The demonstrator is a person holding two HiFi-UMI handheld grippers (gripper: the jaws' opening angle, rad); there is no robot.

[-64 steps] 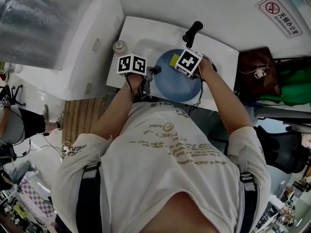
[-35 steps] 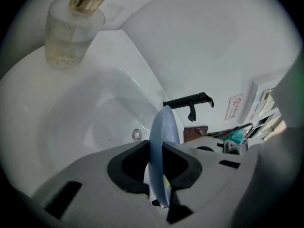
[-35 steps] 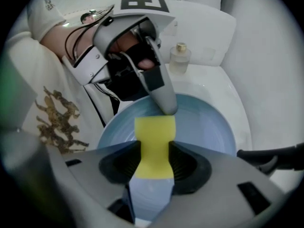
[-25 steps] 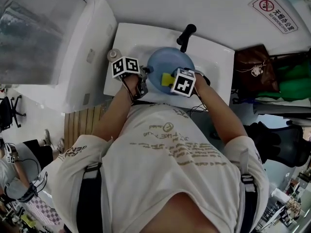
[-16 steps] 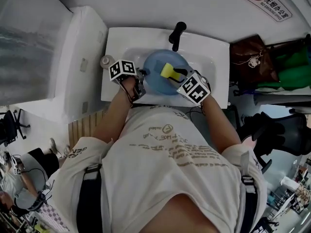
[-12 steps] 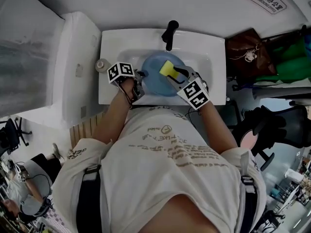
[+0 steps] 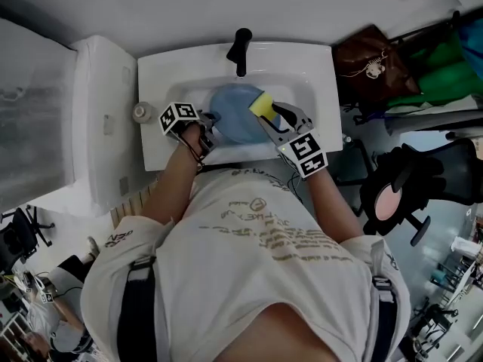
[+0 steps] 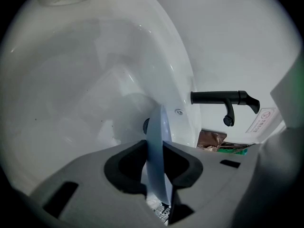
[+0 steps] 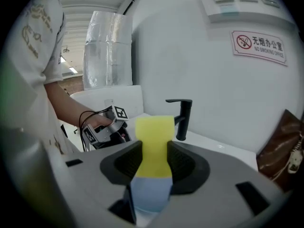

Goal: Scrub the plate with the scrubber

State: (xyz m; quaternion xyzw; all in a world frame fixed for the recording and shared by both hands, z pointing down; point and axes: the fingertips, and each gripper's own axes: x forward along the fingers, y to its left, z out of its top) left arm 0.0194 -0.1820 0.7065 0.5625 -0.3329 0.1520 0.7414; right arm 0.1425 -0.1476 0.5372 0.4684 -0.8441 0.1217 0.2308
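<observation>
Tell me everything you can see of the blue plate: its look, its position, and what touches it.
The plate is round, plain pale blue and smooth. It stands tilted in the white sink, below the black faucet. The left gripper, whose jaws have just been opening slightly, has its rim between the pads, touching both faces. The yellow scrubber in the right gripper is beside the opposite edge; whether they touch cannot be told.

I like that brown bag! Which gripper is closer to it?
Right. The right gripper, holding the scrubber, is on the brown bag's side; the left gripper, fingers just opening on the plate, sits opposite.
</observation>
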